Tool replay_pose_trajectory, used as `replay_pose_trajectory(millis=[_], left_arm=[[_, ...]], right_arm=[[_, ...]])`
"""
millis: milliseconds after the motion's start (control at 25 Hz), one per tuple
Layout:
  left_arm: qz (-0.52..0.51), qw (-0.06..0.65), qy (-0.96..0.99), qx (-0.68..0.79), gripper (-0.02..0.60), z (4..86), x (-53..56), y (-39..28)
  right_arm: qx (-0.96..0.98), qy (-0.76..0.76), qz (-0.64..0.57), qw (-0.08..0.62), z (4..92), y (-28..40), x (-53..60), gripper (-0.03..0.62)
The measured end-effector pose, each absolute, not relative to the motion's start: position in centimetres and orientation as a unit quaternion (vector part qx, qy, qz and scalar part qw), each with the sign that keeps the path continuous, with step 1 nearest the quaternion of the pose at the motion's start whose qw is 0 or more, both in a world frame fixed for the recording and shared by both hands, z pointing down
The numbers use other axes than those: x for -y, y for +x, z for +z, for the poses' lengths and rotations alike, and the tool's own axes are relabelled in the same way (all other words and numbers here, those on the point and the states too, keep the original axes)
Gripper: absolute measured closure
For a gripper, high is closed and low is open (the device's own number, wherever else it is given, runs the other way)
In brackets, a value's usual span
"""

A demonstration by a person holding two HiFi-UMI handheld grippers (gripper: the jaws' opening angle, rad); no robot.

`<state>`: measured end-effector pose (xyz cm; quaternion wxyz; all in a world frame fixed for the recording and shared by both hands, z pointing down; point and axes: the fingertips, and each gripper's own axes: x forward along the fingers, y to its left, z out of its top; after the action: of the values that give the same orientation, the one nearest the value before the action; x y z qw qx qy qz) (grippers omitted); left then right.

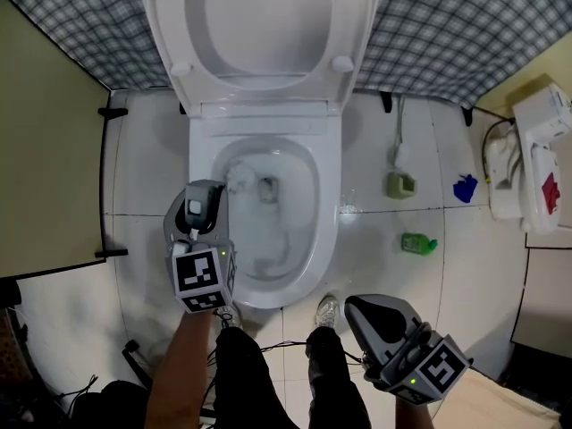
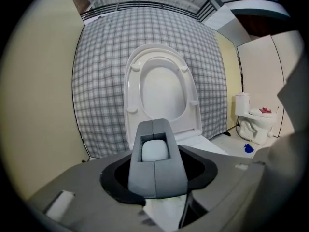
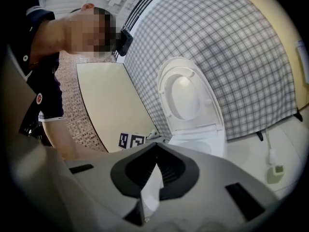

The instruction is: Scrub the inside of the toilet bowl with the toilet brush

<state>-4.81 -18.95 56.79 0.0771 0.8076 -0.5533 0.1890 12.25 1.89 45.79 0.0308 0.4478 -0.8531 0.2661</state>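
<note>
Toilet [image 1: 332,172] filled the head view, its lid [image 1: 264,25] raised against a checked curtain [image 1: 80,34] and the bowl [image 1: 300,229] open below. The left gripper [image 1: 202,226] hung over the bowl's left rim, clamped on the grey handle of the brush [image 1: 200,206]. The pale brush head seemed to sit inside the bowl near its back left wall, though it blurred into the porcelain. The right gripper [image 1: 366,313] hung low at the right, apart from the bowl and near the person's shoe [image 1: 328,309]. A green bottle [image 1: 417,243] lay on the floor tiles further right.

The left gripper view confirmed the grip. Both jaws pressed on the handle, whose grey end with a white inset stood between them, and the lid rose straight ahead.

The right gripper view showed its jaws met at the tips with nothing between them, and the toilet stood well ahead.

The scrub looked to be under way. To do it well, the clamp should be firm enough that the handle cannot twist. The head should press against the wall and sweep round under the rim, then down toward the drain. Strokes should be short and kept inside the bowl to avoid splashing, with the idle gripper held clear.
</note>
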Motion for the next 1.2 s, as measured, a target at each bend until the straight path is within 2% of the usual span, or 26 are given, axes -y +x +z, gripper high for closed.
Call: replay_pose_trajectory(millis=[80, 280, 560, 920, 1200], left_arm=[[0.192, 0.055, 0.805, 0.558, 0.373, 55.4, 19.3, -5.3], [0.216, 0.058, 0.813, 0.538, 0.374, 56.6, 18.8, -4.5], [0.233, 0.140, 0.814, 0.513, 0.373, 61.9, 18.0, -3.9], [0.240, 0.121, 0.780, 0.565, 0.373, 56.3, 15.7, -8.4], [0.247, 0.121, 0.780, 0.562, 0.373, 58.4, 16.4, -7.3]], right_arm=[[0.854, 0.446, 0.266, 0.028, 45.7, 11.9, -1.7, 0.594], [0.856, 0.443, 0.266, 0.024, 45.6, 11.5, -1.6, 0.594], [0.852, 0.451, 0.265, 0.032, 45.8, 12.0, -1.8, 0.594], [0.858, 0.441, 0.264, 0.017, 44.7, 11.3, -1.2, 0.594], [0.848, 0.460, 0.263, 0.023, 45.0, 13.1, -1.2, 0.594]])
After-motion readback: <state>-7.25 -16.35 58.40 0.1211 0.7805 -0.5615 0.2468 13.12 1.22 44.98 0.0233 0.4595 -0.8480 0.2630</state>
